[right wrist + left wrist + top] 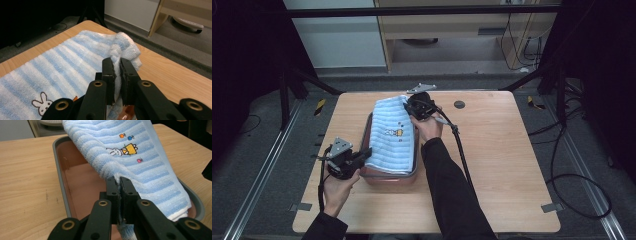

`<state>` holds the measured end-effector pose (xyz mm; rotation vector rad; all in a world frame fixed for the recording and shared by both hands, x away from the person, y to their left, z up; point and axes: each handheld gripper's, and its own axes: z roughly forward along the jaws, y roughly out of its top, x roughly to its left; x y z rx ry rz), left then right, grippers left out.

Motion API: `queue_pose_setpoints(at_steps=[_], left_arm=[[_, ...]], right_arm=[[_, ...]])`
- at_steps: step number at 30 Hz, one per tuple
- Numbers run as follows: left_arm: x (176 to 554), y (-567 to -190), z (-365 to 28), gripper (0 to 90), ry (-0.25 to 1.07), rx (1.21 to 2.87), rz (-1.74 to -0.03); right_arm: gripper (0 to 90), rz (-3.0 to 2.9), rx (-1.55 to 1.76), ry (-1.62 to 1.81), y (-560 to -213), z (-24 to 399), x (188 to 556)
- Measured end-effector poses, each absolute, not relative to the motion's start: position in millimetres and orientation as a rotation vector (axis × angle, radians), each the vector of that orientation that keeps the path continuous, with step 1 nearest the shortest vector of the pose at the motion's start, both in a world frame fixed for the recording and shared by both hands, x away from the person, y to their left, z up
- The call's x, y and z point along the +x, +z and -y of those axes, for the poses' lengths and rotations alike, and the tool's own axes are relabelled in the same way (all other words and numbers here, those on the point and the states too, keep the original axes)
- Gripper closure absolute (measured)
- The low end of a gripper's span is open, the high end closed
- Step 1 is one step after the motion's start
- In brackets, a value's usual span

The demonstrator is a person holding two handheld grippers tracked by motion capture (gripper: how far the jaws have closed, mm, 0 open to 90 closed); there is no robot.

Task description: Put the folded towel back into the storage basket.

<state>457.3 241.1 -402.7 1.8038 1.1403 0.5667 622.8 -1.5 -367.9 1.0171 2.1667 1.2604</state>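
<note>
Towelling in pale blue and white stripes, a towel point(393, 135), drapes over the brown oblong tray point(388, 178) on the wooden table point(492, 160) in the high view, between left gripper point(362, 156) and right gripper point(411, 106). Left gripper view: jaws clamped on the towel's near corner. Right gripper view: jaws clamped on its bunched far corner.

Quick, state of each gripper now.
Left gripper: shut on the towel.
Right gripper: shut on the towel's other end.
</note>
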Motion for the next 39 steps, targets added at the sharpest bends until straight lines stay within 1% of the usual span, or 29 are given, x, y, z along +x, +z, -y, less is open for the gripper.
queue_pose_setpoints(at_steps=[7,20,22,24,25,26,28,29,30,31,33,34,35,36,37,38,39], left_arm=[[457.1,-411.9,-237.3,85.8,0.564,1.846,-1.150],[455.4,-425.9,-236.4,85.1,0.550,1.905,-1.182],[456.2,-426.9,-236.0,82.8,0.546,1.909,-1.192],[455.8,-427.6,-234.2,78.4,0.520,1.895,-1.209],[455.0,-427.5,-233.4,78.1,0.513,1.886,-1.223],[455.2,-426.9,-233.7,78.1,0.524,1.886,-1.225],[455.8,-424.9,-235.6,75.3,0.561,1.889,-1.207],[454.2,-424.4,-234.0,74.6,0.536,1.878,-1.221],[453.4,-423.7,-233.6,74.6,0.537,1.875,-1.222],[454.9,-422.7,-235.8,74.0,0.586,1.889,-1.197],[454.8,-421.2,-236.4,73.1,0.613,1.889,-1.191],[454.4,-420.5,-236.2,72.2,0.611,1.885,-1.188],[453.7,-419.5,-236.6,72.2,0.616,1.887,-1.184],[453.1,-418.5,-237.1,70.1,0.624,1.884,-1.179],[452.7,-417.7,-237.8,70.1,0.626,1.879,-1.173],[452.0,-416.5,-239.0,68.9,0.630,1.872,-1.169],[451.2,-415.2,-240.3,66.7,0.635,1.867,-1.163]], right_arm=[[83.4,-2.203,1.013,1.225,-386.0,-2.4,623.3],[81.9,-2.248,1.039,1.181,-408.1,-5.6,621.4],[79.2,-2.261,1.053,1.152,-411.8,-5.3,621.5],[76.8,-2.273,1.055,1.128,-414.9,-4.4,620.5],[74.4,-2.271,1.061,1.128,-416.0,-3.2,619.9],[74.4,-2.271,1.061,1.128,-416.0,-3.2,619.9],[67.4,-2.268,1.083,1.131,-417.0,1.0,618.5],[65.7,-2.260,1.080,1.140,-416.1,2.7,617.7],[65.7,-2.260,1.080,1.140,-416.1,2.7,617.7],[63.4,-2.251,1.082,1.146,-414.6,4.9,616.6],[60.0,-2.229,1.078,1.165,-410.0,10.2,613.8],[57.9,-2.203,1.074,1.186,-404.1,16.5,609.5],[57.9,-2.203,1.074,1.186,-404.1,16.5,609.5],[54.4,-2.181,1.069,1.208,-398.3,24.2,603.7],[54.4,-2.181,1.069,1.208,-398.3,24.2,603.7],[51.8,-2.168,1.067,1.220,-395.7,28.5,600.7],[46.0,-2.142,1.060,1.236,-391.1,38.5,594.4]])
